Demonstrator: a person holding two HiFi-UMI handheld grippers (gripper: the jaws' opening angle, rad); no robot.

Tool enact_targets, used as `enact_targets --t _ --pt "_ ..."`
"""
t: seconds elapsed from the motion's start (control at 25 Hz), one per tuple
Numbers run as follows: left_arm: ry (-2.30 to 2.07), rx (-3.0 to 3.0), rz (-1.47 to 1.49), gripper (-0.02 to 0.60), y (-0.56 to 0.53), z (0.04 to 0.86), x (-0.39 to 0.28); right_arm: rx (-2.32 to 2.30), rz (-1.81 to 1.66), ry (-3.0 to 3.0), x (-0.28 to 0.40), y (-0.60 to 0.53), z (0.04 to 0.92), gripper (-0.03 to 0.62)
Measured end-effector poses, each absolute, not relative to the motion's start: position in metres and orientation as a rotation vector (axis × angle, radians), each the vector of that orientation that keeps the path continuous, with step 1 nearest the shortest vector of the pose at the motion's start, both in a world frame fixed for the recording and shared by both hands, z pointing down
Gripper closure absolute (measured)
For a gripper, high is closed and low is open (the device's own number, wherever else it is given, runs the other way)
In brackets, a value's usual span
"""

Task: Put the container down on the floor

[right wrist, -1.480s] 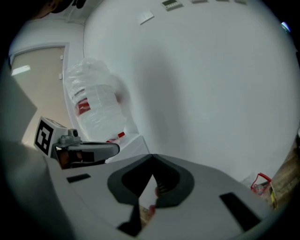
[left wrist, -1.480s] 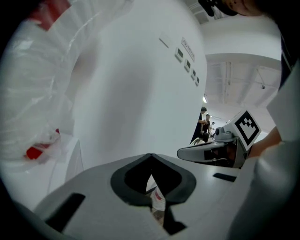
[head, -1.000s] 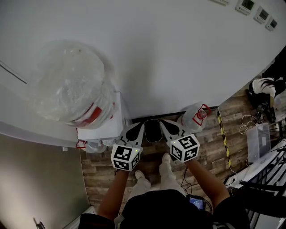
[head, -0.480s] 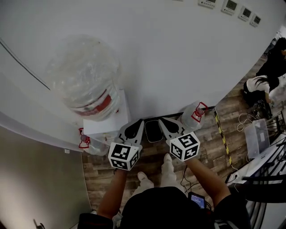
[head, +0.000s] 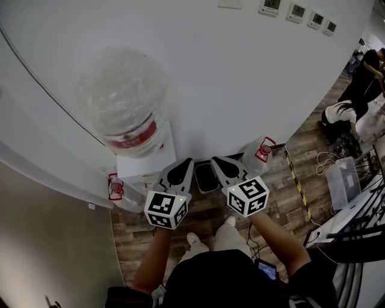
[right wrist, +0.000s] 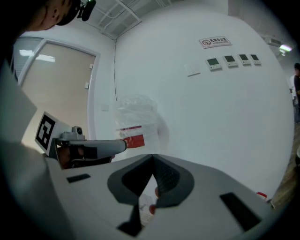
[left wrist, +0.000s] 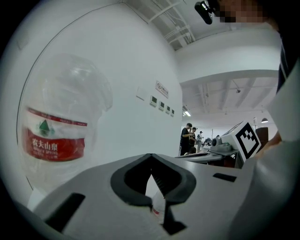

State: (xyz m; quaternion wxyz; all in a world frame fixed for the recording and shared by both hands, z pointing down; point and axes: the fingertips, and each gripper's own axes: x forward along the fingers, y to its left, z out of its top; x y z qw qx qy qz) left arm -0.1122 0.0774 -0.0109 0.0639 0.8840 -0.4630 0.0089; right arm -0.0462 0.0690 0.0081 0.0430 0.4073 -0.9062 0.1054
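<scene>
Head view, against a second ago: the container (head: 123,99) – a clear bottle with a red label, neck down on a white dispenser (head: 144,163) – now sits further right in the frame, and more wall panels (head: 295,11) show at the top edge. Your left gripper (head: 187,162) and right gripper (head: 216,160) have hardly shifted. Both stay closed and empty, jaw tips pressed together in each gripper view.

The grippers point at the wall (head: 240,72), side by side, with a dark object (head: 206,178) at the wall's foot between their tips. The container stands up and to your left, well apart from both. The dispenser's top lies between it and your left gripper.

On the wooden floor (head: 277,192) a jug (head: 260,155) lies against the wall just right of your right gripper – a second jug (head: 120,191) rests beside the dispenser's base. Further right are people (head: 340,117) and a clear box (head: 343,180).
</scene>
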Motion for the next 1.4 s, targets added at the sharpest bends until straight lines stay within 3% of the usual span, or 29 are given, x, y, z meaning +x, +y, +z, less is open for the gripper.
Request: enact_targets --t 1.4 --pt "-1.569 2.637 -0.016 0.564 0.101 -0.058 -0.048 1.156 0.200 -2.892 0.028 0.088 -0.049 0.565"
